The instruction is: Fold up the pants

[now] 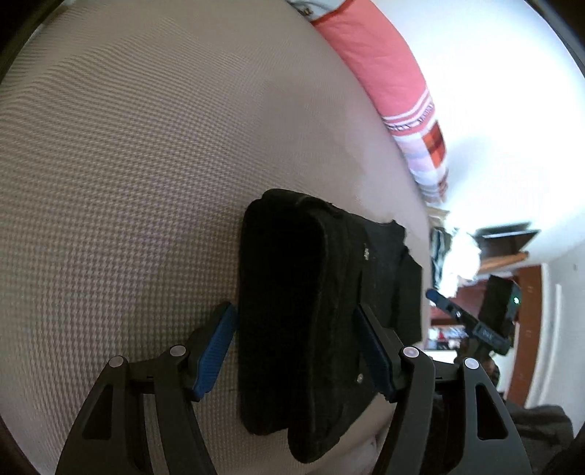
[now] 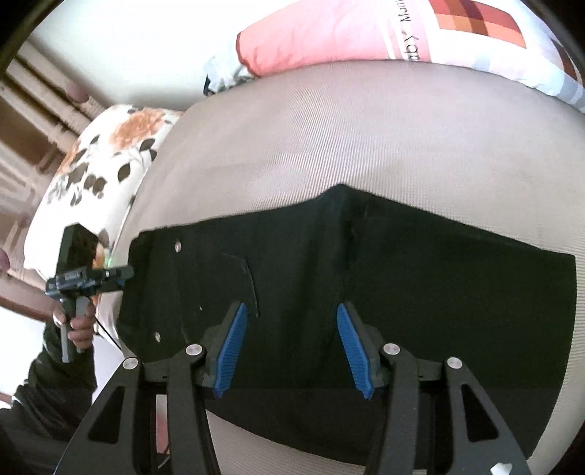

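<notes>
Black pants (image 2: pixel 365 277) lie folded in layers on a beige textured bed cover (image 2: pixel 347 139). In the left wrist view the pants (image 1: pixel 303 310) show end-on as a thick folded stack. My left gripper (image 1: pixel 294 318) is open, its blue pads either side of the stack's end. It also shows in the right wrist view (image 2: pixel 126 276) at the pants' left edge. My right gripper (image 2: pixel 290 310) is open and empty, just above the middle of the pants. It also appears in the left wrist view (image 1: pixel 435 296) beyond the stack.
A pink and plaid pillow (image 1: pixel 387 73) lies along the bed's far edge; it also shows in the right wrist view (image 2: pixel 365 33). A floral pillow (image 2: pixel 102 164) sits at the left. The bed cover (image 1: pixel 146 164) spreads wide to the left of the stack.
</notes>
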The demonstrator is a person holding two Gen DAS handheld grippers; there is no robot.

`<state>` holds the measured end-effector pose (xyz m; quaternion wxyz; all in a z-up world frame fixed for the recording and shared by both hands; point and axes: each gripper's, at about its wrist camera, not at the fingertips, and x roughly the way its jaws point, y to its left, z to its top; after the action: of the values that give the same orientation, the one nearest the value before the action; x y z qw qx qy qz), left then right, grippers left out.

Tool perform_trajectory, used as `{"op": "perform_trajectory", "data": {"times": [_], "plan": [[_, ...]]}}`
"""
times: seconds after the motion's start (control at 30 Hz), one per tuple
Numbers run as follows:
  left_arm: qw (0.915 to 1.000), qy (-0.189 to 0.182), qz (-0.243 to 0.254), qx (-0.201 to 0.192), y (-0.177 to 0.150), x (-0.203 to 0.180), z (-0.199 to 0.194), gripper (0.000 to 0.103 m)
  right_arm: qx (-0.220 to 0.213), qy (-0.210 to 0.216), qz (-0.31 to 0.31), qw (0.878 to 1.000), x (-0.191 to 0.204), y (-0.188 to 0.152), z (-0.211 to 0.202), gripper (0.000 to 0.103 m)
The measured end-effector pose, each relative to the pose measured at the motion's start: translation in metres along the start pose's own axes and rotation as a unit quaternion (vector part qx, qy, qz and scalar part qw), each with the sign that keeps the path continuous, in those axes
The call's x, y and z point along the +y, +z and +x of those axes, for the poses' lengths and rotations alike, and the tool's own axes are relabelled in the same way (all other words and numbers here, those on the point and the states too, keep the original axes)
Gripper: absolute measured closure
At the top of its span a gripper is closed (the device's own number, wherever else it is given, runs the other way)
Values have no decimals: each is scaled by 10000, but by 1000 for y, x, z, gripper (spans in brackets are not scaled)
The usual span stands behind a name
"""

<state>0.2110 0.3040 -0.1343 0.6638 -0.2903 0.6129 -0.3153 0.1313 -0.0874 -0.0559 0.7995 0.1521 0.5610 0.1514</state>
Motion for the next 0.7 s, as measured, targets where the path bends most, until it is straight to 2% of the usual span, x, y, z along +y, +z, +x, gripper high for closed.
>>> {"op": "perform_trajectory", "data": {"times": [0.1, 0.17, 0.37, 0.43, 0.53, 0.57, 0.63, 0.7], "plan": [[9990, -396, -123, 135, 8, 6, 5, 36, -129, 28, 116, 9998, -1, 5, -4, 53], [9983, -527, -118, 216, 12, 6, 8, 36, -199, 58, 192, 9996, -2, 6, -6, 53], [9975, -566, 106, 411, 15, -9, 25, 36, -328, 219, 410, 9984, -4, 5, -6, 53], [9983, -434, 235, 322, 14, -19, 31, 36, -398, 292, 480, 9976, -6, 1, -10, 53], [9997, 6, 232, -37, 8, -30, 32, 36, -517, 300, 504, 9969, -10, -5, -18, 53], [9996, 181, 186, -137, 6, -33, 32, 41, -576, 296, 548, 9964, -14, -7, -23, 53], [9940, 1008, 182, -392, 0, -48, 35, 56, -690, 314, 637, 9951, -22, -10, -31, 53], [9866, 1541, 226, -484, -3, -63, 39, 61, -796, 311, 722, 9937, -31, -13, -38, 52]]}}
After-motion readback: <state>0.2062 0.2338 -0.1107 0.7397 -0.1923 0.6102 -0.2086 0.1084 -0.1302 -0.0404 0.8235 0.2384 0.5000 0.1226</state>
